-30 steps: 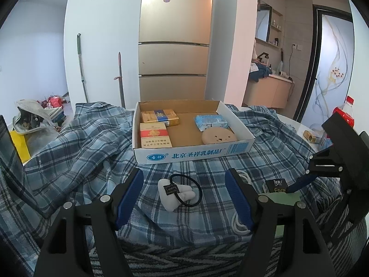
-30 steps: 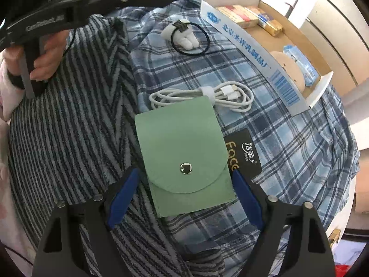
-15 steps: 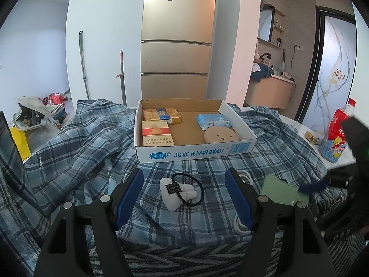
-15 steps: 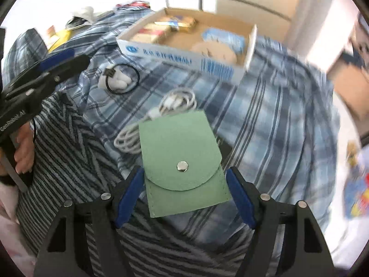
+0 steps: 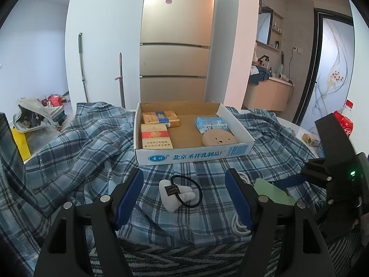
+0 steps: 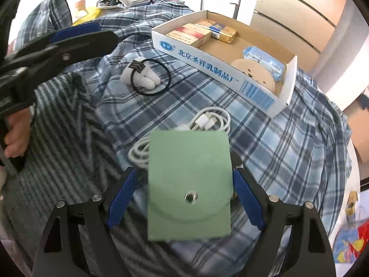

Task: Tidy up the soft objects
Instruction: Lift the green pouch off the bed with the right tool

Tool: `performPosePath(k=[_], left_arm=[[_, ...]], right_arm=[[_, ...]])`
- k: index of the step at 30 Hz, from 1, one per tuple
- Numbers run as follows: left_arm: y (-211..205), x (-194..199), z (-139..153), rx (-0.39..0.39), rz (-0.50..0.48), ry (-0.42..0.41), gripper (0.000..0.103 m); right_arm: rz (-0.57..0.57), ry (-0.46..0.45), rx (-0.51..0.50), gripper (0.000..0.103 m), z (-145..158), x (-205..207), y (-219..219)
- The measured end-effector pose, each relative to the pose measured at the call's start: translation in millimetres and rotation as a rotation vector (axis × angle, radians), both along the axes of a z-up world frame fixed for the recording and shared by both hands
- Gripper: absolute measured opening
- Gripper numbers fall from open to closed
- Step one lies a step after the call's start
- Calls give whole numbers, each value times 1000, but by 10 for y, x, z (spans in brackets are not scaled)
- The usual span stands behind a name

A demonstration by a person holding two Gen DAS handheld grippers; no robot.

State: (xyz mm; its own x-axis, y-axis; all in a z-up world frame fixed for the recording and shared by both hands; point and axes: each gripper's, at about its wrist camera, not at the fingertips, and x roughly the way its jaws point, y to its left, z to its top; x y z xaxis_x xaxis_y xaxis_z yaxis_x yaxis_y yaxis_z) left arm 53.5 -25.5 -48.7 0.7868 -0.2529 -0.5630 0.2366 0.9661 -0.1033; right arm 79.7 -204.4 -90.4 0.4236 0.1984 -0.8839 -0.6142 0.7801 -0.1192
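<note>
A green snap pouch (image 6: 189,184) sits blurred between the fingers of my right gripper (image 6: 184,194), over a coiled white cable (image 6: 207,120). The jaws are opening, and a gap shows between the left pad and the pouch. In the left wrist view the pouch (image 5: 269,189) shows beside the right gripper (image 5: 288,184). My left gripper (image 5: 184,196) stands open, its fingers either side of a white plush hair tie (image 5: 175,194) lying on the plaid cloth. Beyond it stands a shallow cardboard box (image 5: 196,157) holding cigarette packs, a blue tissue pack and a round tan puff.
Plaid cloth (image 5: 80,150) covers the table, with striped cloth (image 6: 57,127) at the near edge. A red bottle (image 5: 344,120) and a small carton (image 5: 310,138) stand at the far right. A hand (image 6: 16,127) holds the left gripper (image 6: 92,39). A fridge stands behind the box.
The right gripper has rolled and its jaws have spread wider around the green pouch, which had been raised over the cable. The left gripper and the hair tie have not moved.
</note>
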Motion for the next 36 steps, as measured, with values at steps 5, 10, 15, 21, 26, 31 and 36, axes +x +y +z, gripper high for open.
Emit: performPosePath(k=[5, 10, 15, 21, 26, 31, 36], left_arm=[[4, 19, -16, -2, -3, 10, 75], [-7, 18, -13, 7, -11, 8, 75], [-41, -5, -4, 20, -16, -3, 75], [-49, 0, -11, 20, -15, 4, 75], [-48, 5, -11, 20, -15, 6, 75], [-47, -10, 0, 19, -18, -4, 75], [-45, -36, 22, 24, -1, -24, 75]], right_arm=[[-85, -132, 42, 69, 62, -16, -23], [-187, -229, 144, 69, 238, -71, -206], [-246, -336, 179, 69, 340, -185, -323], [-269, -365, 214, 69, 402, -196, -403], [-261, -372, 215, 69, 397, -207, -382], [-254, -391, 211, 69, 428, -238, -365], [-272, -409, 201, 69, 523, -224, -362]])
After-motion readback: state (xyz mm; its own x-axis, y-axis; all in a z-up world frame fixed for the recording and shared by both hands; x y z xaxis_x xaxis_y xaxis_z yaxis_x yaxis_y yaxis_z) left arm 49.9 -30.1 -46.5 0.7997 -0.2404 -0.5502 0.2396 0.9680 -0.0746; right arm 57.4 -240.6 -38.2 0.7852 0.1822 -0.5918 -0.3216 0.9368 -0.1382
